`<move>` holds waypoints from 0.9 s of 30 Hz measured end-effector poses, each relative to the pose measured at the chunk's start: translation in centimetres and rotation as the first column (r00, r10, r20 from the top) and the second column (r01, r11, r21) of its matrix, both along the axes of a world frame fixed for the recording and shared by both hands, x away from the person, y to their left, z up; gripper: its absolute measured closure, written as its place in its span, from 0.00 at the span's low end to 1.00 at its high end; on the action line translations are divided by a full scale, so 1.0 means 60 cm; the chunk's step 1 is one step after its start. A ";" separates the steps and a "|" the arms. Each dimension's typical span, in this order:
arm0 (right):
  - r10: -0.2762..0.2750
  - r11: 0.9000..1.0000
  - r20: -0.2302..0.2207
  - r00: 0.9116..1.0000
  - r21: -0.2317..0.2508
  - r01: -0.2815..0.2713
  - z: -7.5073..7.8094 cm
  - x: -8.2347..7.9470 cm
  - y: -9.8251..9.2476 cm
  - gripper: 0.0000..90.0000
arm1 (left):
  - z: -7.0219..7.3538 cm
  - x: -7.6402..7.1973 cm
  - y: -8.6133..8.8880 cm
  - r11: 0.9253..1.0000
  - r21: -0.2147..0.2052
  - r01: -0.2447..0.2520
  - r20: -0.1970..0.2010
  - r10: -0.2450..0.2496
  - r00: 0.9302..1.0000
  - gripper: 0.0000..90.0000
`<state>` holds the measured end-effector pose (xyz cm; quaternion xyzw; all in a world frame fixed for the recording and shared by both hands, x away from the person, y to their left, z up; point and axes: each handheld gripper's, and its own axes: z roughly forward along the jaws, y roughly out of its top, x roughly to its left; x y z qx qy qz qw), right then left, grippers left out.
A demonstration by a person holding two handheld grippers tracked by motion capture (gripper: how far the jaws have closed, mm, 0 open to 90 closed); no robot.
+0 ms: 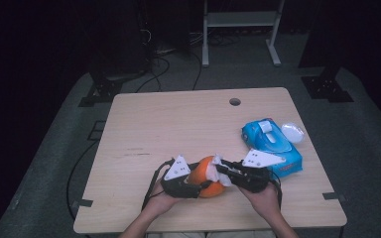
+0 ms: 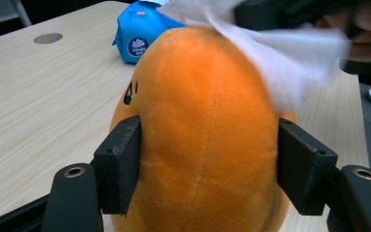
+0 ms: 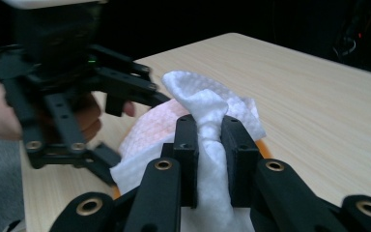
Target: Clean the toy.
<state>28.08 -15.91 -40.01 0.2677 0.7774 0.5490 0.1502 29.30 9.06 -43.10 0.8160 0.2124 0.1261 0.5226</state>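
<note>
An orange plush toy (image 1: 207, 182) (image 2: 207, 106) sits near the table's front edge, between both hands. My left gripper (image 1: 200, 187) (image 2: 212, 164) comes at it from the left, and its two black pads press into the toy's sides. A white tissue (image 1: 217, 161) (image 3: 198, 104) lies draped over the top of the toy. My right gripper (image 1: 224, 171) (image 3: 208, 140) reaches in from the right and is shut on a bunched fold of that tissue. In the right gripper view the left gripper (image 3: 77, 96) stands just beyond the tissue, slightly blurred.
A blue pack of wipes (image 1: 273, 144) (image 2: 140, 34) lies to the right of the toy, with a white round lid (image 1: 292, 132) beside it. The wooden table (image 1: 178, 119) has a cable hole (image 1: 235, 101) near its far edge. Cables trail off the front left.
</note>
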 end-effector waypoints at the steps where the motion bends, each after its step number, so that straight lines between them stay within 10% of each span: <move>1: 0.013 1.000 0.025 1.000 -0.011 -0.013 0.002 -0.003 0.005 0.86 | 0.000 0.001 0.001 1.000 -0.003 -0.009 -0.007 0.009 1.000 0.36; 11: -0.077 0.997 0.010 0.997 -0.028 0.077 -0.013 0.016 -0.021 0.86 | -0.001 0.005 -0.002 0.999 -0.025 -0.032 -0.027 0.032 0.999 0.34; 19: -0.007 0.999 0.056 0.998 -0.050 0.010 -0.004 -0.005 0.009 0.86 | -0.003 0.011 0.010 0.995 -0.053 -0.084 -0.072 0.080 0.994 0.33; 27: -0.067 0.997 0.028 0.997 -0.024 0.068 -0.008 0.006 -0.013 0.86 | -0.001 -0.001 -0.006 0.998 -0.022 -0.056 -0.021 0.056 0.998 0.34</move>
